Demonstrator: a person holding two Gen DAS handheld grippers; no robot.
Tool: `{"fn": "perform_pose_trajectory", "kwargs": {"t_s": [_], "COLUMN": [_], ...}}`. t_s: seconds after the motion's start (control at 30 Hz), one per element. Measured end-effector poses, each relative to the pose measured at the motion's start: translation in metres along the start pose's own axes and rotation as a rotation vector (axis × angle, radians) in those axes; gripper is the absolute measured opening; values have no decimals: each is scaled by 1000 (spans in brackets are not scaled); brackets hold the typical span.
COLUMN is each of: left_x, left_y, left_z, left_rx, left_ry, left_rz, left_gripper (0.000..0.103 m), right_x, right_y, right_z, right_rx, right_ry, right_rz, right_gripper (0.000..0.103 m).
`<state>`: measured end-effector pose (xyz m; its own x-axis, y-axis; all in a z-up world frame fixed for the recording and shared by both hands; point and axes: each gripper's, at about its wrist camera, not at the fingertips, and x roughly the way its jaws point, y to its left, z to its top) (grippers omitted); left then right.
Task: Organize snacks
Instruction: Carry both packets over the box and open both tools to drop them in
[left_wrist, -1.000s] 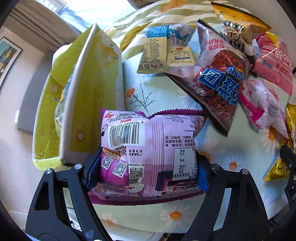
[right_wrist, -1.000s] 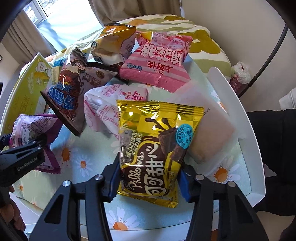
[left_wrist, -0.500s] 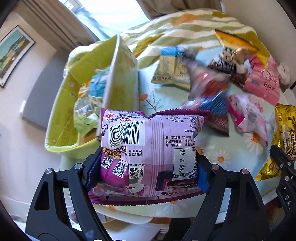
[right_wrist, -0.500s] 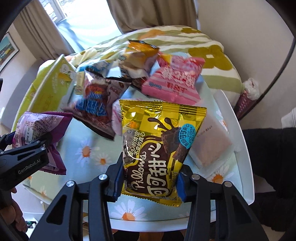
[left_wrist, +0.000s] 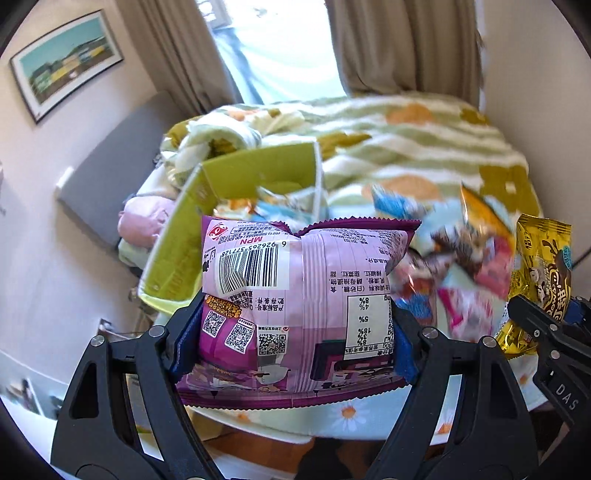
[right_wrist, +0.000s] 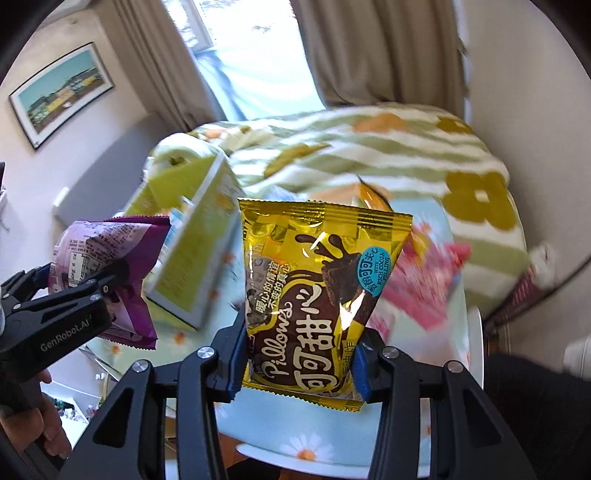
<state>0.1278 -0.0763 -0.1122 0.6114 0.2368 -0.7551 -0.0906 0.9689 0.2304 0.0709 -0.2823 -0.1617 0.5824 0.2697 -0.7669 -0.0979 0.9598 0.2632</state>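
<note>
Gripping purple packet in left tongs, gold packet in right tongs.

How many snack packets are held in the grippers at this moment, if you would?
2: the purple snack packet in the left gripper, the gold Pillows packet in the right gripper.

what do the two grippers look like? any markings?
Both are black, with angular cut-out arms, silver screw heads and blue finger pads. The left gripper reads "GenRobot.AI" on its side in the right wrist view; the right gripper shows white letters "DAS".
</note>
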Motion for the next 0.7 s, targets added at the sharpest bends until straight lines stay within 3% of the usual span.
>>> {"fn": "perform_pose_trajectory", "kwargs": {"t_s": [0.33,0.7], "left_x": [25,114], "left_y": [103,174], "left_z": [40,57], "left_rx": [-103,-99], "left_ry": [-32,32], "left_rz": [-36,-115], "left_gripper": [79,79], "right_x": [13,78], "right_y": [75,158], "right_z": [58,88], "right_rx": [-72,-76], "right_ry": [-23,36], "right_rz": [90,121], "right_gripper": [43,43]}}
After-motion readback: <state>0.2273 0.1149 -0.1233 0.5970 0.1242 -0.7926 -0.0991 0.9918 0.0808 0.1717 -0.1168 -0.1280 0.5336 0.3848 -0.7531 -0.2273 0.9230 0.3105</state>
